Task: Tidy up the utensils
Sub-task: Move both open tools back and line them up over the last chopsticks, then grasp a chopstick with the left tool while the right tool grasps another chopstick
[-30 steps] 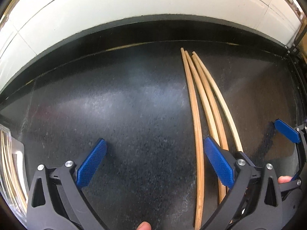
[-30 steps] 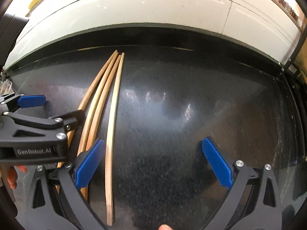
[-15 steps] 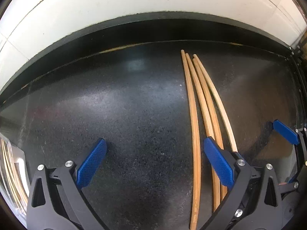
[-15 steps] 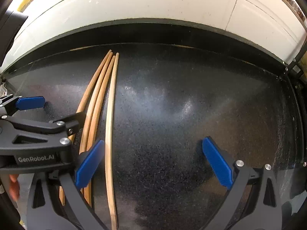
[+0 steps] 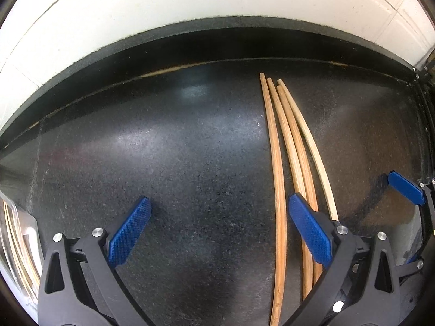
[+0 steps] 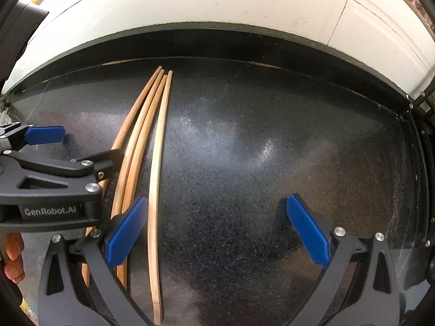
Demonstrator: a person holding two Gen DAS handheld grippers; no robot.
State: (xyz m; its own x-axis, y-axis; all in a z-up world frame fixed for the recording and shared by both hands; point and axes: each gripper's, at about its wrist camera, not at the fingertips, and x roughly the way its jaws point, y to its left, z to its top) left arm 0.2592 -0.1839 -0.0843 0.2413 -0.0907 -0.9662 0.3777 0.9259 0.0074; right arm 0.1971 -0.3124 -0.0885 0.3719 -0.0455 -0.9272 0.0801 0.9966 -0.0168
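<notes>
Several wooden chopsticks (image 5: 280,146) lie side by side on a black speckled counter (image 5: 163,149), pointing away from me. In the left wrist view my left gripper (image 5: 220,231) is open and empty, its right finger over the near ends of the chopsticks. In the right wrist view the same chopsticks (image 6: 144,141) lie left of centre. My right gripper (image 6: 214,231) is open and empty, its left finger beside the palest chopstick (image 6: 157,163). The left gripper (image 6: 54,163) shows at the left edge there.
A white tiled wall (image 5: 190,0) rises behind the counter's raised black back edge. A clear container with more chopsticks (image 5: 13,244) sits at the far left. A metal rim (image 6: 418,125) bounds the counter on the right.
Both grippers have drifted slightly; the chopsticks lie as before. The fingertip seen at the bottom edge earlier is out of view.
</notes>
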